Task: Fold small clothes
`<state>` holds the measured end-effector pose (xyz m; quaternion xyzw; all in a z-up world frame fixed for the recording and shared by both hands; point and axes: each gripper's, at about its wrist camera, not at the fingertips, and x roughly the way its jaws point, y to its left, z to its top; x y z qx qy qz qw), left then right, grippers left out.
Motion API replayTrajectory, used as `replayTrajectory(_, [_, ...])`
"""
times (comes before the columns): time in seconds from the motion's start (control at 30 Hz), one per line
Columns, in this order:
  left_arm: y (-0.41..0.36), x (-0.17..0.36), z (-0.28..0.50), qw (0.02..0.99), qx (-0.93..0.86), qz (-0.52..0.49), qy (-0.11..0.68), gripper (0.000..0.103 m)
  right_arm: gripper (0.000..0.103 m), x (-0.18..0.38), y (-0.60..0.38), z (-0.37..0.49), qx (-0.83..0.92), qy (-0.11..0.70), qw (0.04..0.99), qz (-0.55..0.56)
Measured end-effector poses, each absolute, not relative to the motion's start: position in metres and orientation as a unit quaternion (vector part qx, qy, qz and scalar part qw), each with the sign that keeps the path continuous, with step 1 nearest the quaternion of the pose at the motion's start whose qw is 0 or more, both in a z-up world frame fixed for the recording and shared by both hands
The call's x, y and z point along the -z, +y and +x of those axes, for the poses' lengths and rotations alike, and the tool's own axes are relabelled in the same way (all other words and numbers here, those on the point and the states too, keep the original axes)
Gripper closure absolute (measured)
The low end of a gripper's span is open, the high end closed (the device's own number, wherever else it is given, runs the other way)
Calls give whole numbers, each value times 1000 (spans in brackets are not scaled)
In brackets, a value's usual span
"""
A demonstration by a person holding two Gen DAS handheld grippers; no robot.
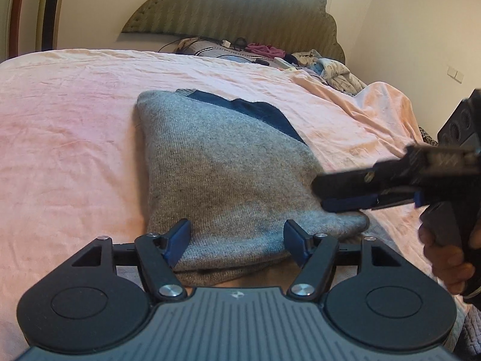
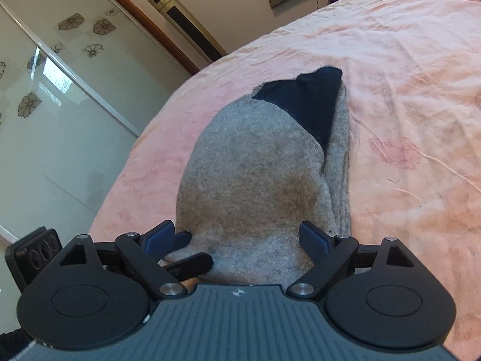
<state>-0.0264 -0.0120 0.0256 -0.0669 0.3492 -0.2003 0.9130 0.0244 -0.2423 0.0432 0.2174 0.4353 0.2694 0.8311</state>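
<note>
A grey knit garment (image 1: 222,165) with a dark navy part (image 1: 264,114) lies folded on the pink bedsheet (image 1: 69,138). My left gripper (image 1: 237,234) is open, its jaws on either side of the garment's near edge. My right gripper (image 1: 330,192) comes in from the right in the left wrist view, its fingertips at the garment's right edge. In the right wrist view the right gripper (image 2: 237,237) is open and straddles the grey garment (image 2: 252,180), with the navy part (image 2: 309,102) at the far end. The left gripper's fingertips (image 2: 192,249) show at the lower left.
A padded headboard (image 1: 240,12) stands at the far end with pillows and loose clothes (image 1: 327,66) below it. A glass wardrobe door (image 2: 45,114) and a gold tower unit (image 2: 186,27) stand beyond the bed edge. The sheet bunches at the right (image 1: 384,105).
</note>
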Motion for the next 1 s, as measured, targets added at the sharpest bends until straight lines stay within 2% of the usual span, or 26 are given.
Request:
replayTrajectory(0.1, [-9, -29, -28, 912, 194, -69, 354, 35, 20, -50, -243, 17, -253, 426, 842, 214])
replayTrajectory(0.37, [-8, -40, -46, 917, 163, -49, 360, 35, 6, -68, -237, -17, -198, 402, 886, 120])
replayTrajectory(0.8, [13, -35, -59, 916, 99, -61, 385, 35, 0, -56, -247, -45, -160, 416, 886, 126])
replayTrajectory(1.0, [14, -26, -63, 919, 84, -57, 381, 33, 0, -39, -232, -50, -125, 400, 904, 88])
